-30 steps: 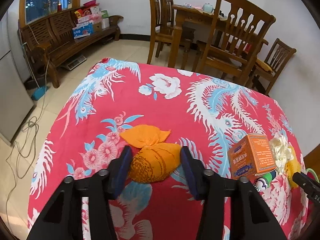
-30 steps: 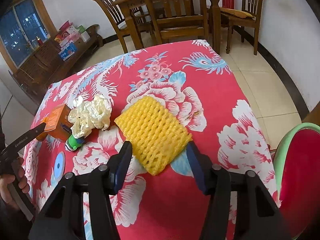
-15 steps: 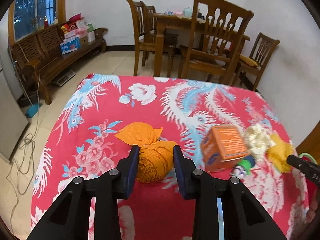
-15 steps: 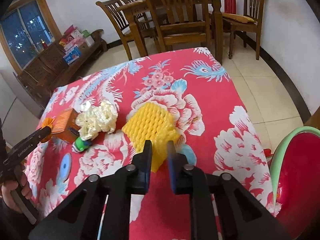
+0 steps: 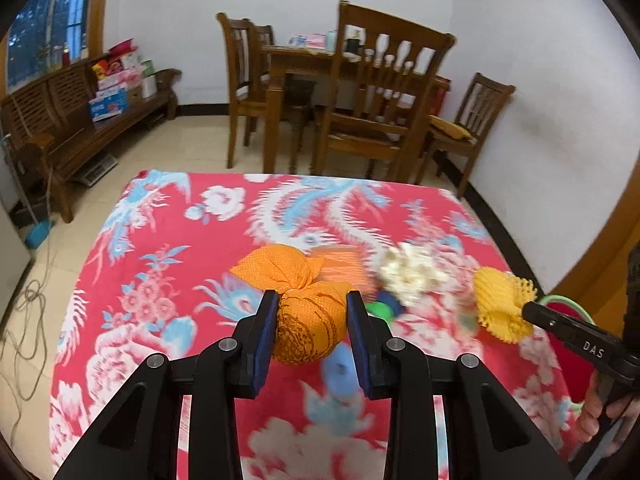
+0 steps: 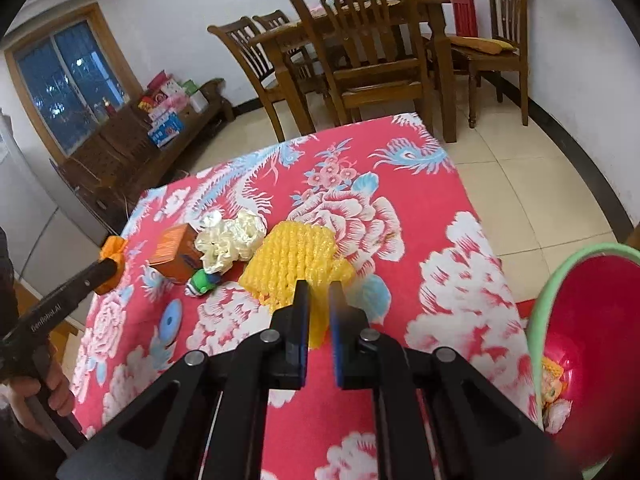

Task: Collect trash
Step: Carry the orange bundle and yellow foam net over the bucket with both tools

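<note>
My left gripper [image 5: 311, 320] is clamped on the orange knotted bag [image 5: 306, 312], both blue pads pressed into the round bundle, with the jaws only partly closed because the bag fills the gap. The bag's long axis runs away from me and a little to the left: the fat end sits between the pads at the near side, and the flared knot tail points toward the far left over the red floral tablecloth [image 5: 168, 240]. I cannot tell from this view whether the bundle is touching the cloth. My right gripper [image 6: 318, 300] has its jaws pinched nearly together on the near edge of the yellow foam net [image 6: 292, 260]. The net's long axis runs from the pads away toward the far left, its ribbed body fanning out over the cloth; in the left wrist view it hangs crumpled off the fingertip at the right. Left of the net lie a crumpled white wrapper [image 6: 230, 240], an orange carton [image 6: 174, 252] and a small green-and-blue piece [image 6: 200, 283], all close together. At the far right, beside the table's near corner, sits a red bin with a green rim [image 6: 540, 312] holding some scraps.
</note>
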Available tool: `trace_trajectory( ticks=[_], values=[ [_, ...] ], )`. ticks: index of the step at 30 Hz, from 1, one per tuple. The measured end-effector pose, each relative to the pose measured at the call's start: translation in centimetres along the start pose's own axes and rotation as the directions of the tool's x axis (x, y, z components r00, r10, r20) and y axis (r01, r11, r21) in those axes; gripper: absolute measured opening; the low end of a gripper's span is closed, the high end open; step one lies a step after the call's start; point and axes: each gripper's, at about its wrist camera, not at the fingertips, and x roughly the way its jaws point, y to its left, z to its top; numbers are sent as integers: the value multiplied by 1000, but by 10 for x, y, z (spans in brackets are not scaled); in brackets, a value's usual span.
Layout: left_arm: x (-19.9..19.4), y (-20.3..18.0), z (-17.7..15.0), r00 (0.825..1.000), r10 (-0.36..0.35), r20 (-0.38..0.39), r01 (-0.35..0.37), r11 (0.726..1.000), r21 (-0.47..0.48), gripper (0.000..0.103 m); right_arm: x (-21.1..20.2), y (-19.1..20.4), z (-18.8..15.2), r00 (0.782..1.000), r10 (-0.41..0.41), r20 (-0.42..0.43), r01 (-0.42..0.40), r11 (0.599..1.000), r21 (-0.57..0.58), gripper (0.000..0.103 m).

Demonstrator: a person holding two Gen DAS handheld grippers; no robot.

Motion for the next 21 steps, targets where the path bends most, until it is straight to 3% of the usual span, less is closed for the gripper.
trace_trajectory(
  ticks=[10,21],
  values=[
    [-23,-51,-11,996,-91,14,90,995,51,35,-57,-21,-18,997,-34,75,31,999,33,12],
    [-31,-118,-26,978,-209,-16,210,972,103,35,-108,-60,-37,985,-94,148,77,990,114,12]
  ],
)
